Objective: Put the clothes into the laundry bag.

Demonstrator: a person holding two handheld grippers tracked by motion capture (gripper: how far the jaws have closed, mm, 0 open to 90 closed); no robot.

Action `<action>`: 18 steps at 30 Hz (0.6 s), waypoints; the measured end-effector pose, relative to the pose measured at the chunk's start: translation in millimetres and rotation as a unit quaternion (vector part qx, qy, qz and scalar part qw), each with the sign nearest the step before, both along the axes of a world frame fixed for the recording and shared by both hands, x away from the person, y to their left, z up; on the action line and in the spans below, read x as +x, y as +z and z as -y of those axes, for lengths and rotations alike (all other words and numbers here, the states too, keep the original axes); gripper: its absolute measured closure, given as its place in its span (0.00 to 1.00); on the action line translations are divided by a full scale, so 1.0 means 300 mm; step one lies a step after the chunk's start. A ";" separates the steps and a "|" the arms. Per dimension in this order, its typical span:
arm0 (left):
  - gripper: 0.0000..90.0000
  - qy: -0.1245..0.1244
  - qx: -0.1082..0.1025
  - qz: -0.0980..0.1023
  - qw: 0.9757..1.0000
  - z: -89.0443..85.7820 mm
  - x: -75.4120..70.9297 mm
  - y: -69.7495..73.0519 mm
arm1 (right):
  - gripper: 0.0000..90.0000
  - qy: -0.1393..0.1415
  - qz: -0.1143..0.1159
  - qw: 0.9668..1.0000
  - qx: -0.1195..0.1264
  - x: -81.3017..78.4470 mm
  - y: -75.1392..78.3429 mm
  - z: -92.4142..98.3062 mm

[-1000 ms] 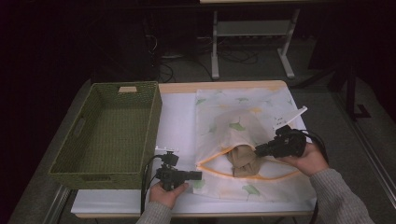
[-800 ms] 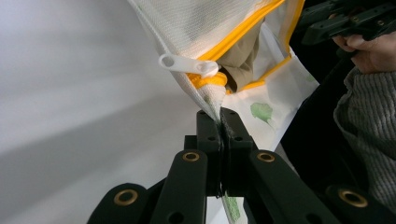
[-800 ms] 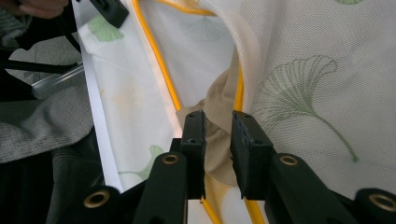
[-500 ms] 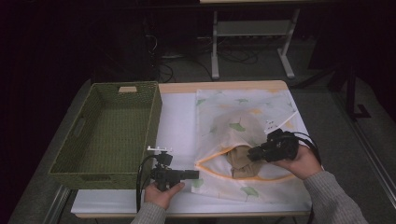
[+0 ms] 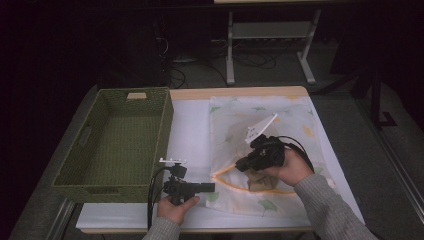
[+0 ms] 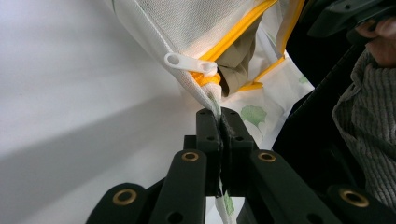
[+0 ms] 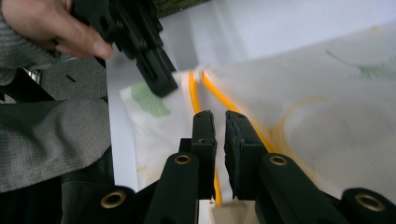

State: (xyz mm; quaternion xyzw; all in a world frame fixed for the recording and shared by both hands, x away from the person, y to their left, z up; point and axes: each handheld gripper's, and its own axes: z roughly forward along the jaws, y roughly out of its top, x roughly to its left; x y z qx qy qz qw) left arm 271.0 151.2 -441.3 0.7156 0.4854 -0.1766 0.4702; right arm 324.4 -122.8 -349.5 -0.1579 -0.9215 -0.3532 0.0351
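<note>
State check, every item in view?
Mesh bag: flat on table, zipper open, tan item inside.
Zipper pull: at the bag's corner end.
Basket: upright, empty.
Left gripper: shut on bag corner.
Right gripper: jaws just closing, narrow gap, over the zipper.

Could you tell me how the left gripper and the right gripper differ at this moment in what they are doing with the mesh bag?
The left gripper is shut on a corner of the mesh bag beside its white zipper pull; the right gripper has nothing visible between its jaws, a narrow gap showing. The left gripper sits at the bag's near left corner; the right gripper hangs over the yellow-edged opening, where a tan garment lies inside. Both point along the bag, and the jaws of both have just been closing.
</note>
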 end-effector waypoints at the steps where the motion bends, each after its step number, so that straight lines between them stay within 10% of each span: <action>1: 0.89 0.001 0.003 -0.006 1.000 0.003 0.002 -0.004 | 0.90 0.001 0.000 1.000 -0.001 0.003 0.003 -0.011; 18: 0.97 -0.004 0.009 0.000 1.000 0.022 0.004 -0.002 | 0.89 0.023 -0.009 0.999 -0.021 0.041 0.008 -0.148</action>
